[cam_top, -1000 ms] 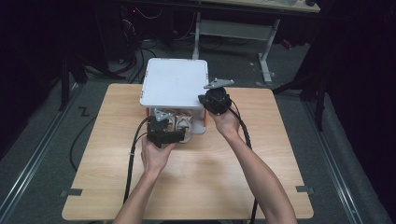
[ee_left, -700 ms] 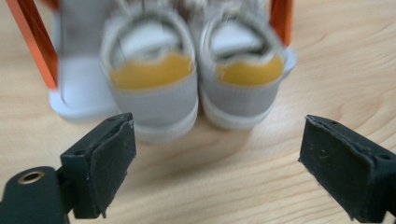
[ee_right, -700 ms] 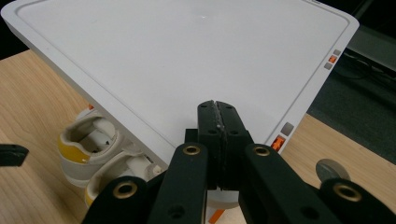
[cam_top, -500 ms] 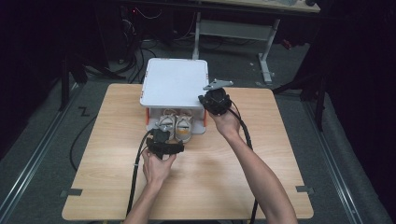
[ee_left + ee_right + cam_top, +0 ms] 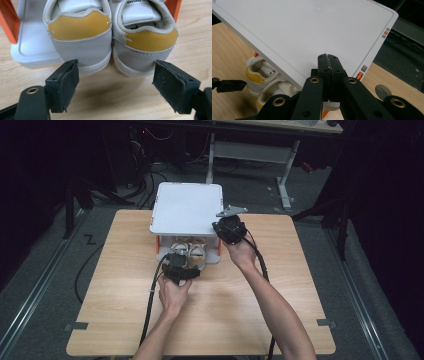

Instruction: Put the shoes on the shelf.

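A pair of white sneakers [image 5: 80, 47] with yellow heel patches stands heels-out on the white base [image 5: 32, 47] of an open-fronted box with orange posts [image 5: 8, 22]. My left gripper [image 5: 117, 67] is low over the table just in front of the heels, open. Its jaws have just been closing a little, one to each outer side of the pair, and do not touch it. In the high view the left gripper [image 5: 181, 268] faces the sneakers [image 5: 190, 252]. My right gripper [image 5: 328, 57] is shut, its tips at the front right corner of the box's white lid [image 5: 312, 30].
The box stands at the far middle of a wooden table [image 5: 240, 310]. A grey disc [image 5: 382, 91] lies on the table to the right of the box. Cables trail from both grippers toward the near edge. A desk frame [image 5: 285, 180] and dark floor lie beyond.
My left gripper has sunk toward the table and drawn slightly back from the box front, uncovering the sneakers' heels. The right gripper and lid have stayed where they were.
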The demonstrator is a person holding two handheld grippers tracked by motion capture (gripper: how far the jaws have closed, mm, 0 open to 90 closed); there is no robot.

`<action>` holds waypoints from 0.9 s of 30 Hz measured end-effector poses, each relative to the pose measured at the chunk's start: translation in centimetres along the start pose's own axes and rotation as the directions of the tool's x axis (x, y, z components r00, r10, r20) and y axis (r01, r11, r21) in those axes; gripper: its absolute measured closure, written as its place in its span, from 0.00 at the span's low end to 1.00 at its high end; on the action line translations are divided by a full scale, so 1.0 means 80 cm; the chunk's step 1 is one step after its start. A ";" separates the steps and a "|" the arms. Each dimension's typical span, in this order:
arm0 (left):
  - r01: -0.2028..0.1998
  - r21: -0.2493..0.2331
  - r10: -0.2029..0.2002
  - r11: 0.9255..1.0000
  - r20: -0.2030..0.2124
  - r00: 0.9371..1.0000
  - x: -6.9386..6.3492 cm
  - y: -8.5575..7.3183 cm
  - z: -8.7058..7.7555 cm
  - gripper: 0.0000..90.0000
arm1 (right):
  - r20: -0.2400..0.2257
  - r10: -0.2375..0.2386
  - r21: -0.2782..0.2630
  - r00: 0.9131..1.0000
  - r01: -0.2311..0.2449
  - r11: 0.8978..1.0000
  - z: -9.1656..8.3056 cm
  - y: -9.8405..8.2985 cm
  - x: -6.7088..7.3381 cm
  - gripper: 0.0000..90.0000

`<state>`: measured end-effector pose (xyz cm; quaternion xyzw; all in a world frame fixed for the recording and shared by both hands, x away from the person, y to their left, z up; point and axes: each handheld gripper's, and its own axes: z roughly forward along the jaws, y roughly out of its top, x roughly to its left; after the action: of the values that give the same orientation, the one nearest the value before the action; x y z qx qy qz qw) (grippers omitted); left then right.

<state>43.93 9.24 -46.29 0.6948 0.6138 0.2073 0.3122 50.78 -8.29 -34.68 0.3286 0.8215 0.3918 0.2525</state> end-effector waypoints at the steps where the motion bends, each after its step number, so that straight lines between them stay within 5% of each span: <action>1: 0.011 -0.008 -0.011 1.000 0.006 1.000 0.001 0.002 0.002 0.24 | -0.001 0.002 0.003 1.000 -0.002 1.000 0.000 0.000 0.000 1.00; 8: 0.016 -0.045 -0.017 0.999 -0.030 0.999 0.006 0.012 0.016 0.26 | -0.003 0.003 0.007 1.000 -0.003 1.000 0.000 0.001 0.000 1.00; 22: 0.084 -0.102 -0.087 0.991 -0.025 0.996 0.005 0.028 0.046 0.31 | -0.009 0.007 0.008 1.000 -0.007 1.000 -0.003 -0.001 -0.002 1.00; 27: 0.063 -0.099 -0.066 0.993 -0.027 0.997 0.003 0.027 0.043 0.32 | -0.017 0.011 0.022 1.000 -0.011 1.000 -0.004 0.001 -0.003 1.00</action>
<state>47.84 8.78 -47.28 0.6553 0.6295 0.2376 0.3433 50.76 -8.54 -34.42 0.3325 0.8261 0.3867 0.2397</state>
